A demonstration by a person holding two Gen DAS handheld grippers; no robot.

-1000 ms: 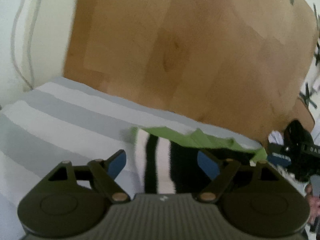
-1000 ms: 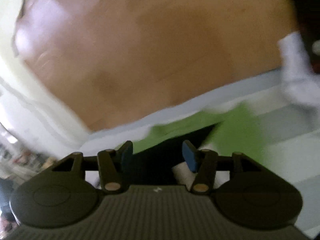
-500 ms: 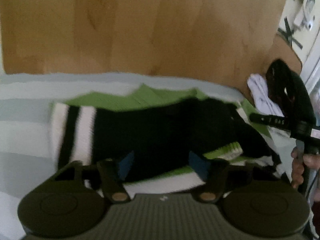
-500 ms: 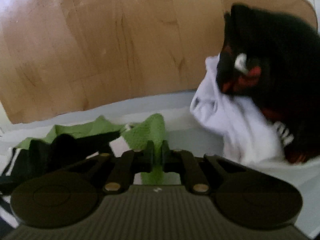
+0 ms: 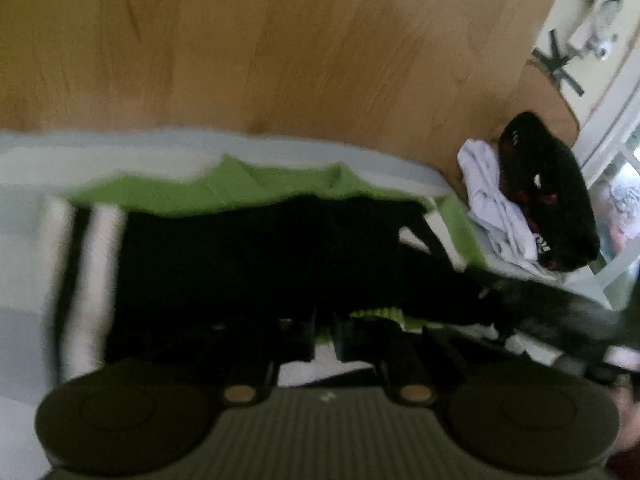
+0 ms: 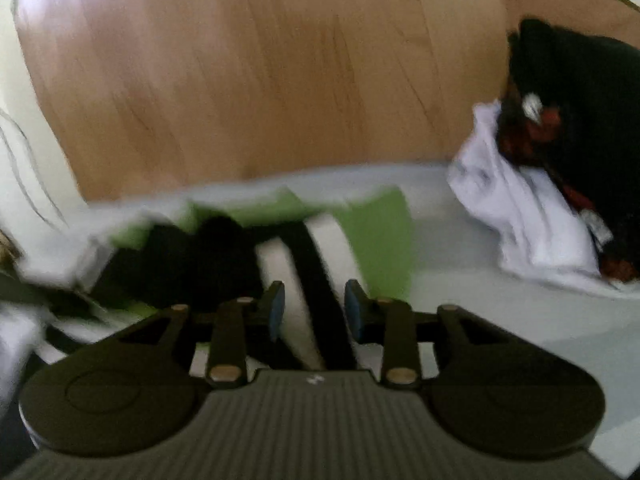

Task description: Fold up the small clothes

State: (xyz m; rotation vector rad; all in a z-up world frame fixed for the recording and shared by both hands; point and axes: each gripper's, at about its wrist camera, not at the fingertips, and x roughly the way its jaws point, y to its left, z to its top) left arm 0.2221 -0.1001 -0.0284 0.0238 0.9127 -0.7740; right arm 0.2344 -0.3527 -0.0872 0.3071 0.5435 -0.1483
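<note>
A: What takes up most of the view?

B: A wooden floor (image 5: 280,48) fills the far part of both views. Nearer lies a bed with a grey-and-white striped cover (image 5: 24,168), and the clothes lie on that.

A: Which clothes?

B: The biggest is a black garment with white bands (image 5: 248,264), spread across the cover, lying over a green garment (image 5: 256,188) whose edge shows along the far side. In the right wrist view the black and white striped end (image 6: 316,264) runs toward the camera, with the green cloth just beside it.

A: Anything else on the bed?

B: Near the right edge there is a heap: a white cloth (image 5: 492,204) with a black item marked in red (image 5: 556,200) resting against it. It lies apart from the spread garment. Both views are blurred, so finer detail is lost.

A: And the tools?

B: The left tool (image 5: 325,340) is clamped tight at the near edge of the black garment, with a bit of cloth, green and white, showing between its fingers. The right tool (image 6: 314,312) stands at a narrow gap and its jaws are opening; the striped end lies between its blue pads (image 6: 276,312), which do not press on it.
</note>
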